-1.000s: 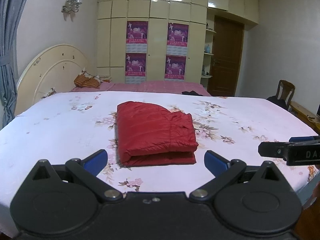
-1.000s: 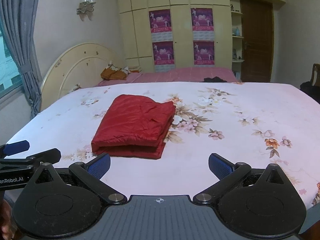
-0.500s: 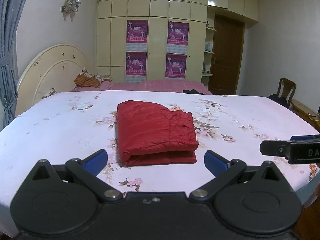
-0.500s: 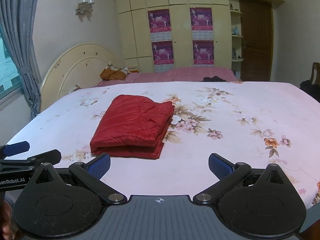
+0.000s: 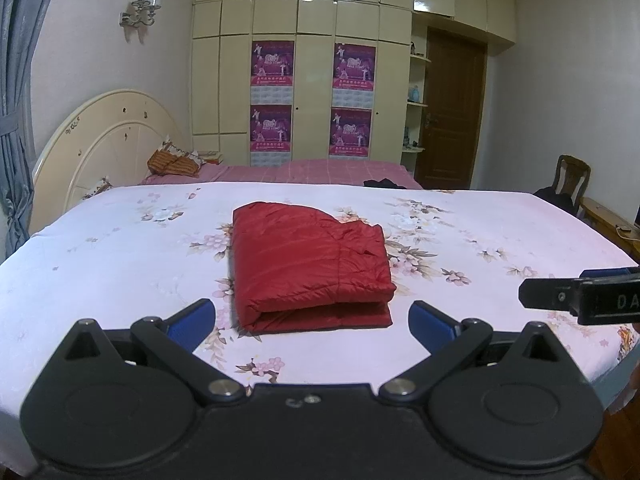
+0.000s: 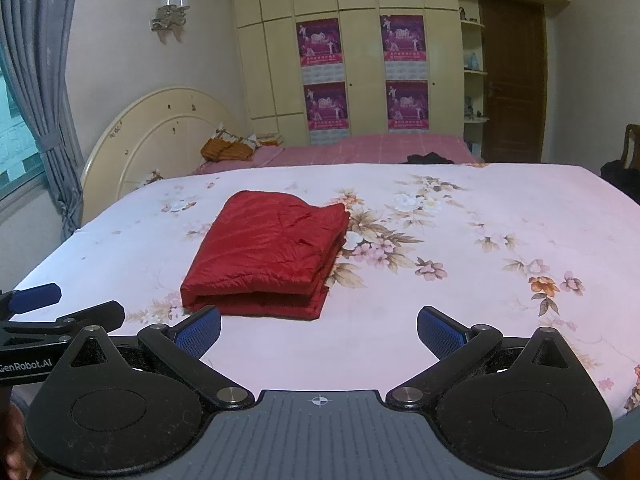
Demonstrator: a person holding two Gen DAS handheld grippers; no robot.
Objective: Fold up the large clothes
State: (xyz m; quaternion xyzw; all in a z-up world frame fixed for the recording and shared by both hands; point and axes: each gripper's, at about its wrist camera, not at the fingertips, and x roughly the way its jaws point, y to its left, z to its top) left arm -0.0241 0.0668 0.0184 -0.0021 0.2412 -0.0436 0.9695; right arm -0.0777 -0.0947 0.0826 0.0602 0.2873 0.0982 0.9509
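A red quilted jacket (image 5: 312,264) (image 6: 268,252) lies folded into a flat rectangle near the middle of the bed (image 5: 120,248) (image 6: 480,300), its folded edge facing me. My left gripper (image 5: 312,322) hovers open just short of that near edge, with nothing between its blue pads. My right gripper (image 6: 319,330) is also open and empty, held back from the jacket, which lies ahead and a little to its left. Each gripper shows at the edge of the other's view: the right one (image 5: 580,300) and the left one (image 6: 48,312).
The bed has a floral pink sheet and a cream headboard (image 5: 108,140) at the left. A pink second bed (image 5: 320,170) with a pillow (image 5: 172,162) stands behind, then a wardrobe (image 5: 312,80). A chair (image 5: 572,178) and door (image 5: 452,112) are at the right. A curtain (image 6: 44,80) hangs left.
Both grippers have drifted back very slightly from the bed. The jacket has not moved and both grippers stay open.
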